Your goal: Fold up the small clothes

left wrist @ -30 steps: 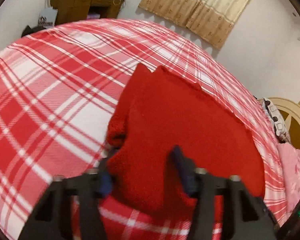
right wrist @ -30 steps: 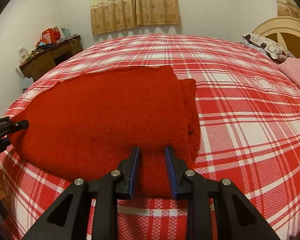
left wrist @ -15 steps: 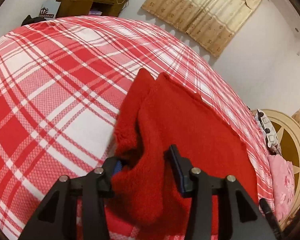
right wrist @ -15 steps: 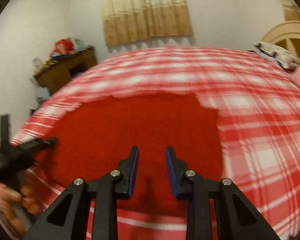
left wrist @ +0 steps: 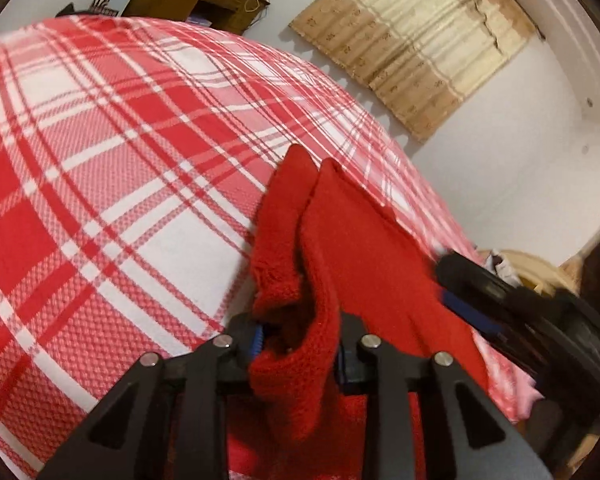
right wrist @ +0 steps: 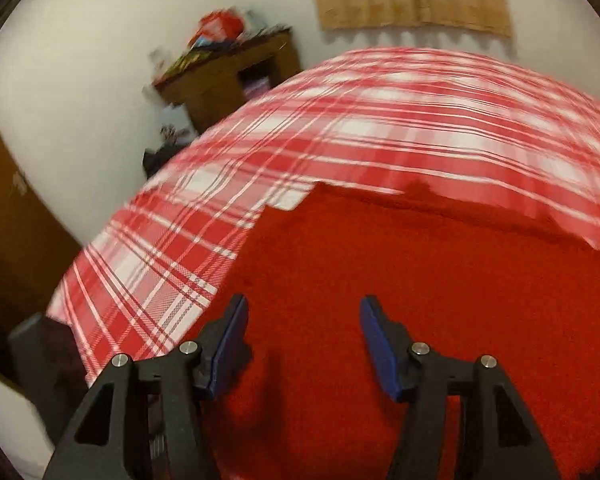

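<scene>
A red knitted garment (left wrist: 364, 256) lies on the red-and-white plaid bed (left wrist: 100, 184). My left gripper (left wrist: 300, 344) is shut on a bunched edge of the garment and lifts it off the bed. A narrower red part, maybe a sleeve (left wrist: 280, 224), hangs at its left. My right gripper (right wrist: 302, 320) is open and empty just above the flat spread of the garment (right wrist: 420, 280). It also shows at the right of the left wrist view (left wrist: 472, 292), close over the garment.
A wooden desk (right wrist: 236, 76) with clutter stands against the wall beyond the bed's far left corner. A beige curtain (left wrist: 412, 44) hangs on the back wall. A headboard and pillow (left wrist: 508, 268) lie at the right. A brown door (right wrist: 8, 240) is at the left.
My left gripper closed on the garment's edge and lifted it. My right gripper opened wider and swung left over the garment, coming close to the left gripper.
</scene>
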The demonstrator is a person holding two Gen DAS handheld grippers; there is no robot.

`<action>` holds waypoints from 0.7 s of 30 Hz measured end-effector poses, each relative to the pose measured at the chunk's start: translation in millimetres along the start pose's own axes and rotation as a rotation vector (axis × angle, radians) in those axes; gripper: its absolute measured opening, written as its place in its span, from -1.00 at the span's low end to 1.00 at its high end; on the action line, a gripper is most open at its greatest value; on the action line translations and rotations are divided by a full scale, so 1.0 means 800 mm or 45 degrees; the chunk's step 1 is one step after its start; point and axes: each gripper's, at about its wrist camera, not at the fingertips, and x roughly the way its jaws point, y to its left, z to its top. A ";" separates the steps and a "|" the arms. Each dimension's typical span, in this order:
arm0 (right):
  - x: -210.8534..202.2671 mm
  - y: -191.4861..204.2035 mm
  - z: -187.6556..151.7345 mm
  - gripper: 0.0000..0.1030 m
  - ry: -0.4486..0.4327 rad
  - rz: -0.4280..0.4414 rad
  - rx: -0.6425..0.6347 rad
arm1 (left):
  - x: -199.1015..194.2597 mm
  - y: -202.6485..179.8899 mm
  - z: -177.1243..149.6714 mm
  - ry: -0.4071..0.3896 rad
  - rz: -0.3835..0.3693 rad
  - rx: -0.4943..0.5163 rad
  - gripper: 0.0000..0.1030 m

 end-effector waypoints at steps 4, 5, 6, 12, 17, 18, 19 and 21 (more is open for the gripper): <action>0.060 0.030 0.018 0.15 0.107 0.004 -0.089 | 0.000 -0.004 -0.002 -0.010 0.000 0.010 -0.40; 0.071 0.034 0.021 0.15 0.130 0.021 -0.101 | -0.001 -0.003 -0.002 -0.011 -0.006 0.007 -0.40; 0.076 0.035 0.022 0.20 0.139 0.032 -0.110 | -0.001 -0.001 -0.002 -0.012 -0.016 -0.001 -0.40; 0.103 0.057 0.038 0.62 0.218 0.050 -0.221 | -0.004 0.008 -0.003 -0.023 -0.075 -0.039 -0.42; 0.122 0.077 0.030 0.62 0.242 -0.104 -0.415 | -0.005 0.010 -0.004 -0.031 -0.098 -0.054 -0.43; 0.123 0.078 0.028 0.61 0.244 -0.129 -0.447 | -0.005 0.010 -0.004 -0.031 -0.098 -0.054 -0.43; 0.125 0.082 0.025 0.58 0.243 -0.156 -0.486 | -0.004 0.010 -0.004 -0.030 -0.095 -0.052 -0.44; 0.119 0.076 0.026 0.22 0.228 -0.189 -0.476 | -0.004 0.010 -0.005 -0.028 -0.088 -0.050 -0.44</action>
